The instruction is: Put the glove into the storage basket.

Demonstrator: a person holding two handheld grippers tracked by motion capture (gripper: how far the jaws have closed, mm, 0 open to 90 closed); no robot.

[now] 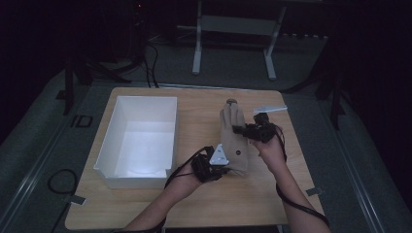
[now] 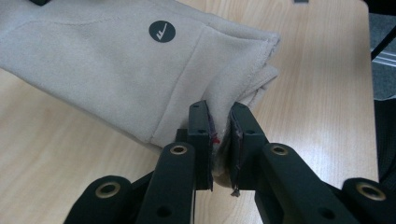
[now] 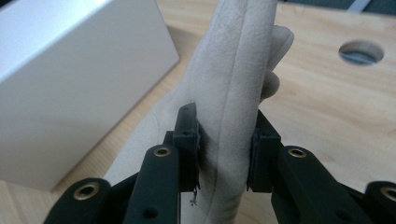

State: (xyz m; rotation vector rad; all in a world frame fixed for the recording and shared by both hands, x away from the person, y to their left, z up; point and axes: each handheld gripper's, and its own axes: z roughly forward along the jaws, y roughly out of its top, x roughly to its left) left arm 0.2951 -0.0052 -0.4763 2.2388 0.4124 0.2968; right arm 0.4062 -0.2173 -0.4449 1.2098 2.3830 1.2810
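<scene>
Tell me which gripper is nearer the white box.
Left. The left gripper, shut on the glove cuff, sits just off the box's near right corner. The right gripper grips the glove farther right.

A beige fleece glove (image 1: pixel 234 133) with a round black badge (image 2: pixel 162 31) lies on the wooden table. Its cuff hem sits pinched between the left jaws, and a raised fold near its fingers stands between the right jaws.

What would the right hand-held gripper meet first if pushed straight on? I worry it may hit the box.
Likely the beige glove it already clamps, whose fingers lie ahead between the jaws; the white box stands off to one side.
</scene>
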